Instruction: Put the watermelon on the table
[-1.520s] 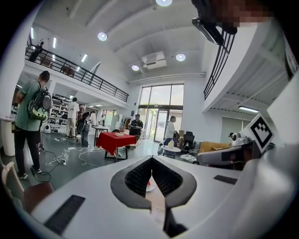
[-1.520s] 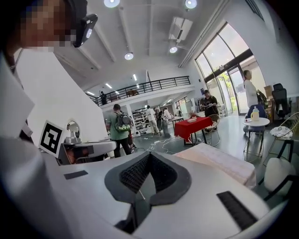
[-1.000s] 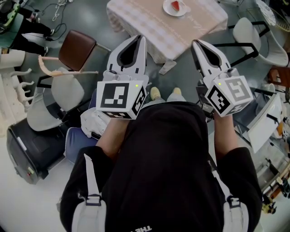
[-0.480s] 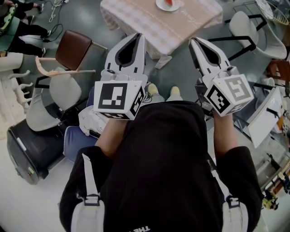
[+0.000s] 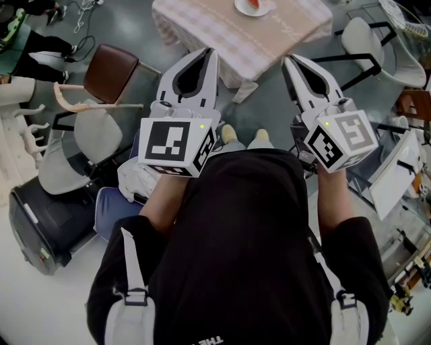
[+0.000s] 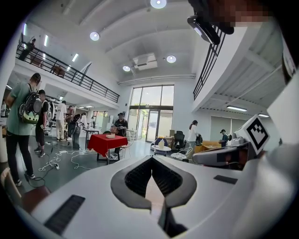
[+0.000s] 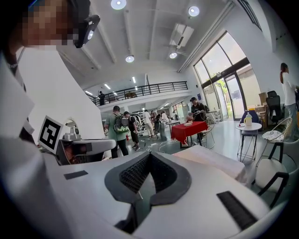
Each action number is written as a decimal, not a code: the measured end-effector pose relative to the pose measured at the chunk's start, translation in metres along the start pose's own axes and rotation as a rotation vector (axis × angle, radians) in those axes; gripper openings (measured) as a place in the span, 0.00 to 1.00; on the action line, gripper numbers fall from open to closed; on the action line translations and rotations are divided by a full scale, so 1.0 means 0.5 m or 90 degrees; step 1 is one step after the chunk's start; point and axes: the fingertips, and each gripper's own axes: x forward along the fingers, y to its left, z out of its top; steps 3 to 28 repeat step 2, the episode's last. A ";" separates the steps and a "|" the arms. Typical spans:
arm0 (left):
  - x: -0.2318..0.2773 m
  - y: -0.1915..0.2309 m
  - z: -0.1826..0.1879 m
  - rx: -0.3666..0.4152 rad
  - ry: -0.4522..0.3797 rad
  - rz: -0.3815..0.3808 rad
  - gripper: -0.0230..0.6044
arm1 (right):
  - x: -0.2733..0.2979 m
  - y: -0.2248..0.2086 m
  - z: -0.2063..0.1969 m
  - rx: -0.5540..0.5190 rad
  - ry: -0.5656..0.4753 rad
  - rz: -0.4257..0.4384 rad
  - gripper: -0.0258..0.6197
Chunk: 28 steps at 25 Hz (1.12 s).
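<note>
Watermelon (image 5: pixel 250 3) sits on a white plate (image 5: pixel 260 9) on the table (image 5: pixel 222 34), well back from the near edge. It is a red slice, partly cut off at the top of the head view. So the job looks done already, I think.

The left claw (image 5: pixel 211 51) is closed and holds nothing. The right claw (image 5: pixel 288 60) is closed too, with nothing in it. Both point at the near edge of the table and touch nothing.

If the slice needs to be moved, the person should first step closer, because the plate is far from both claws. Then one claw should open wide before it gets there. It is best to take the plate by its rim, slowly, so the soft fruit does not get squashed or slide off.
</note>
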 end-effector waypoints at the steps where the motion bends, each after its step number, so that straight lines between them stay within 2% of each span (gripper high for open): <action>1: -0.001 0.001 0.000 0.001 0.000 -0.001 0.06 | -0.001 0.002 -0.001 0.001 0.000 -0.002 0.06; 28: -0.003 0.002 0.001 0.002 -0.001 -0.001 0.06 | -0.001 0.004 -0.002 0.003 0.001 -0.003 0.06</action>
